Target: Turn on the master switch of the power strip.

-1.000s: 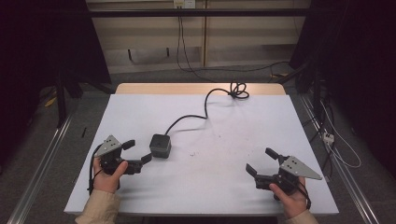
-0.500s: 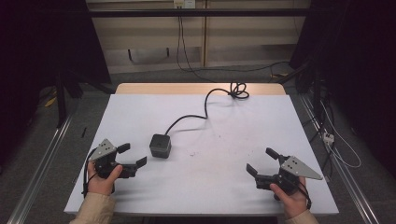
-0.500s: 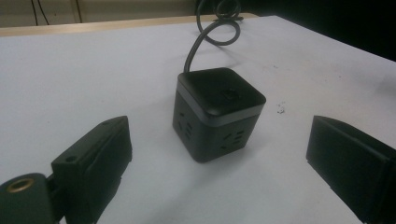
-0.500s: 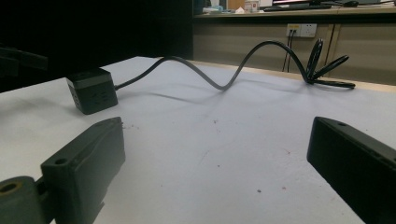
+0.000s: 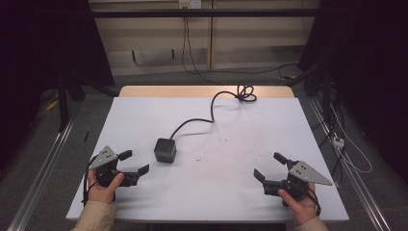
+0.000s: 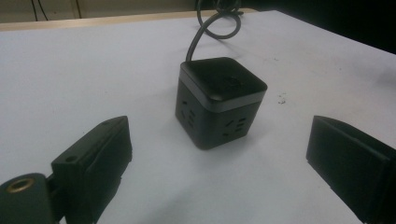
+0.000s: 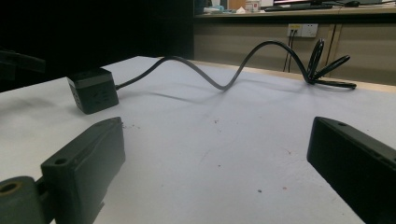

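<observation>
Your left gripper has backed off toward you since a second ago; right gripper unchanged. Both sets of jaws spread, holding nothing. Socket cube sits on the table just ahead of the left jaws, with its cord trailing to the far edge. Rigid, smooth plastic, probably moderate weight; pinch two opposite flat sides and expect the stiff cord to drag
</observation>
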Action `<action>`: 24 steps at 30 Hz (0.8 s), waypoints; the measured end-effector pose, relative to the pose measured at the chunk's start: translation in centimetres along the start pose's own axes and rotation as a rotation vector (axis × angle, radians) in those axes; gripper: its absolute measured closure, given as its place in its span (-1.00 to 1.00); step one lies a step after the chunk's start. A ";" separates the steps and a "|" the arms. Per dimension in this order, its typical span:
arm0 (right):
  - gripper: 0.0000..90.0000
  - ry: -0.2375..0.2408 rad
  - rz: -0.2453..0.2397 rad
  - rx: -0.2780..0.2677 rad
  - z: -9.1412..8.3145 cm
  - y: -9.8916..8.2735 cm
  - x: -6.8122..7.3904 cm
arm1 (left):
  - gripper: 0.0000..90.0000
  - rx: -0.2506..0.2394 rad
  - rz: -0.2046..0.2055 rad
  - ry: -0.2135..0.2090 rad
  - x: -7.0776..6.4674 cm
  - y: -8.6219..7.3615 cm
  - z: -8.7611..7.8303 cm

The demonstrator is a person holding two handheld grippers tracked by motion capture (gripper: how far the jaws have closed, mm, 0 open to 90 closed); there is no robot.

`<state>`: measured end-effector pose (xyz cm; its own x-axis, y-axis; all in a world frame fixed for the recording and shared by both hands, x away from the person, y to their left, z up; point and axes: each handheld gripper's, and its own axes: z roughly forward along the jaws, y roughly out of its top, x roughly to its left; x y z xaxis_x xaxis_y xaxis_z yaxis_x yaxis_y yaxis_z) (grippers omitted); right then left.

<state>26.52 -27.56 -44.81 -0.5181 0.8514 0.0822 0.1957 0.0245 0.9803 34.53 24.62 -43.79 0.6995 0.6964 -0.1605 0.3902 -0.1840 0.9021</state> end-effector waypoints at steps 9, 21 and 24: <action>-0.92 -0.003 -0.001 -0.001 0.0 0.0 0.0 | -0.86 0.002 0.001 0.010 0.3 -0.3 -0.5; -0.92 -0.005 -0.005 0.001 -0.1 0.0 -0.1 | -0.86 -0.003 -0.004 0.008 0.5 -0.5 -0.8; -0.92 -0.005 -0.006 -0.001 -0.2 0.0 -0.1 | -0.86 0.000 0.000 0.008 0.5 -0.6 -0.7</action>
<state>26.43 -27.71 -44.75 -0.5152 0.8537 0.0757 0.1922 0.0290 0.9809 34.24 25.57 -44.13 0.6944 0.7022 -0.1574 0.3906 -0.1840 0.9020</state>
